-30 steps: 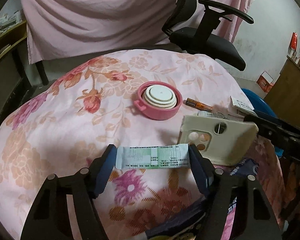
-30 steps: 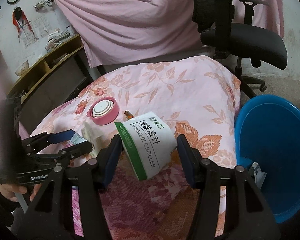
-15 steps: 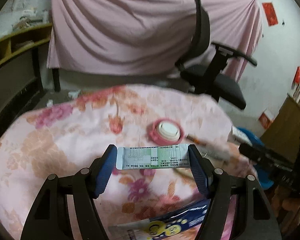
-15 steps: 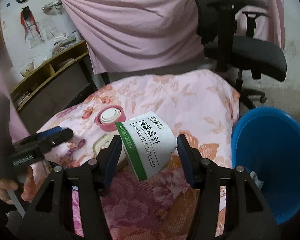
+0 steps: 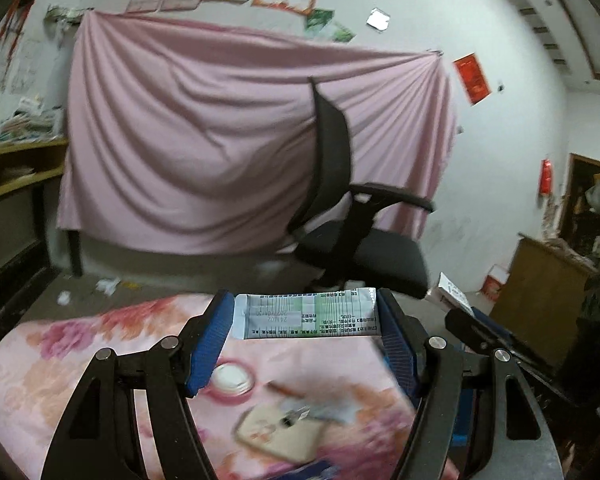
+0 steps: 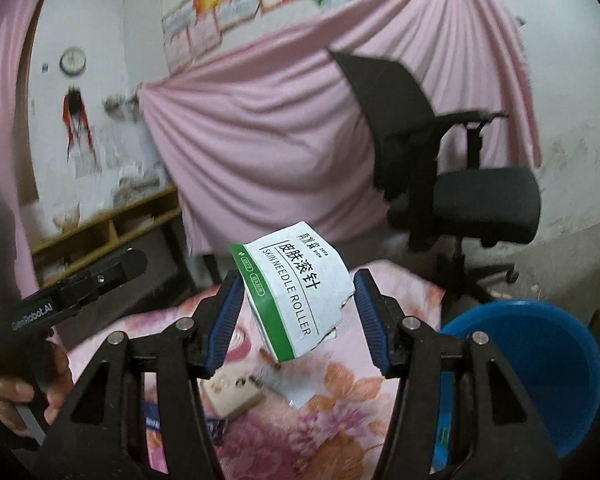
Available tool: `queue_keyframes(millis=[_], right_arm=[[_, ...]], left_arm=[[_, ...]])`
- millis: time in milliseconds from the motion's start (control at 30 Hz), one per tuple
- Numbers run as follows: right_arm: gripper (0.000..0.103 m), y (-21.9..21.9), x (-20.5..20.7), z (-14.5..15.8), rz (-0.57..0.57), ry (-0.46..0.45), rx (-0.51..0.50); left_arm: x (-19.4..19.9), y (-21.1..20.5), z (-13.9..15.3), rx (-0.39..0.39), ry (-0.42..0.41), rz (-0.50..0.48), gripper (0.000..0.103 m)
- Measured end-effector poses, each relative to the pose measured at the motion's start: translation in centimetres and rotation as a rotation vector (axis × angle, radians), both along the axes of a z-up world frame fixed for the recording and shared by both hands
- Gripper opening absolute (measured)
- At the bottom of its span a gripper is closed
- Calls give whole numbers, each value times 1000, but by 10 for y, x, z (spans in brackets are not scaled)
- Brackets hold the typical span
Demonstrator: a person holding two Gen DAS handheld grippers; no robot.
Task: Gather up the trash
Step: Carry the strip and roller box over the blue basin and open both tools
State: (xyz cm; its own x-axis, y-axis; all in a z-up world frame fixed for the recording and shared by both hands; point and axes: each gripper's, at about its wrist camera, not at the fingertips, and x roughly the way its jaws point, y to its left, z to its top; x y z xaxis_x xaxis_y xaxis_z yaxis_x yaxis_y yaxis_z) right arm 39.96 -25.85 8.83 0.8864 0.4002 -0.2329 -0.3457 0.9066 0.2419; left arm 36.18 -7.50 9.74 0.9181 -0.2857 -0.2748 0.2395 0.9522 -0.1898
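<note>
My left gripper is shut on a flat silver-green sachet that spans the gap between its blue pads, held well above the flowered cloth. My right gripper is shut on a torn white-and-green "skin needle roller" box, tilted between its pads. A blue tub stands low at the right of the right wrist view. On the cloth below lie a pink round lid, a beige phone case and a small brown stick. The left gripper's body shows at the left of the right wrist view, in a hand.
A black office chair stands beyond the table, in front of a pink draped sheet. Wooden shelves run along the left wall. A wooden cabinet is at the right. Scraps lie on the floor behind the table.
Both grippers rose and tilted upward with their packets still held. The table has dropped low in both views and the wall and chair now fill them.
</note>
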Motion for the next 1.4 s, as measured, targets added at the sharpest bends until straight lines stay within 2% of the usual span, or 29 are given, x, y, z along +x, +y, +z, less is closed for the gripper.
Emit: queue_keyframes(millis=[233, 467, 700, 833, 933, 1067, 1267, 1400], right_arm=[[75, -40, -16, 13, -166, -94, 31], [75, -92, -24, 12, -319, -81, 53], [75, -138, -21, 1, -431, -18, 122], [75, -155, -12, -12, -445, 70, 153], [75, -164, -4, -23, -439, 136, 179], [75, -171, 4, -36, -440, 206, 193], [76, -174, 12, -47, -425, 277, 195], [77, -178, 18, -58, -413, 341, 195]], left_arm=[[7, -48, 21, 4, -65, -101, 66], [23, -103, 20, 1, -54, -191, 66], [46, -154, 10, 5, 36, -260, 66], [60, -176, -5, -1, 131, -272, 66], [76, -179, -19, -32, 229, -255, 66], [87, -182, -33, -74, 317, -250, 66], [98, -189, -44, -63, 374, -277, 66], [104, -195, -55, -73, 439, -305, 67]])
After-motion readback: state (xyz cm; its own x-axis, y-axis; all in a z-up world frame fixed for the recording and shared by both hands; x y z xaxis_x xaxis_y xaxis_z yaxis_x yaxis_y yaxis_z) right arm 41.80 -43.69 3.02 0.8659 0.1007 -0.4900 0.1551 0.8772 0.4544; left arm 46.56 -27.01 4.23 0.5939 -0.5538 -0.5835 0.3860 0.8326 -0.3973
